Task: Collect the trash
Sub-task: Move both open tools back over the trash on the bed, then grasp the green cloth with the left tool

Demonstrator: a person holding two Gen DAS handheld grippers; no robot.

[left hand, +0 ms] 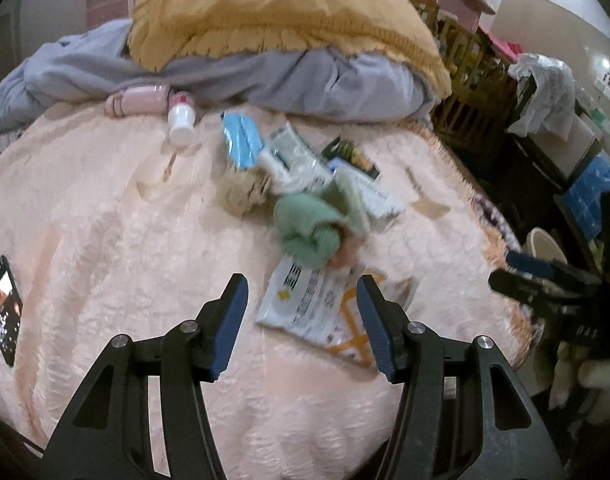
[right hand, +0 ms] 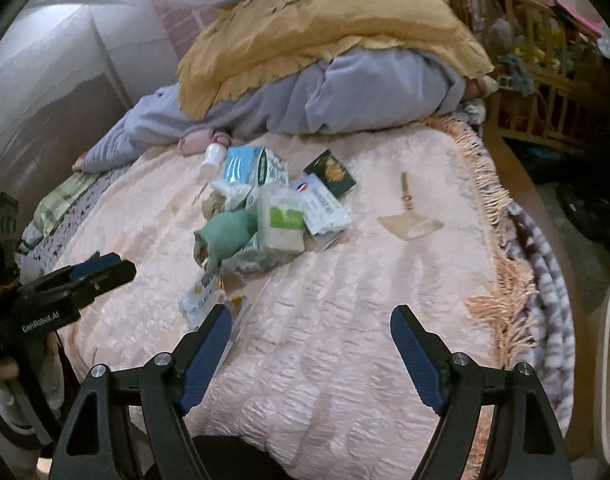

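The left hand-held gripper (left hand: 303, 296) hangs over the pink bedspread (left hand: 105, 208) with its jaws spread wide and nothing between them; a flat white wrapper (left hand: 305, 300) lies on the bed just beyond the fingertips. The right hand-held gripper (right hand: 311, 328) is also wide and empty, lower on the bed, with the same white wrapper (right hand: 203, 304) just beside its left fingertip. Farther out, the trash sits in a loose heap near the middle of the bed: a green sock (left hand: 305, 226) touching the wrapper, a blue carton (left hand: 241, 140), a dark green box (right hand: 331, 172) and a white-and-green packet (right hand: 283, 220). A small white bottle (left hand: 181, 118) lies near the grey bedding (left hand: 305, 80) under a yellow blanket (left hand: 273, 12). A phone (left hand: 3, 312) rests well apart at the left edge.
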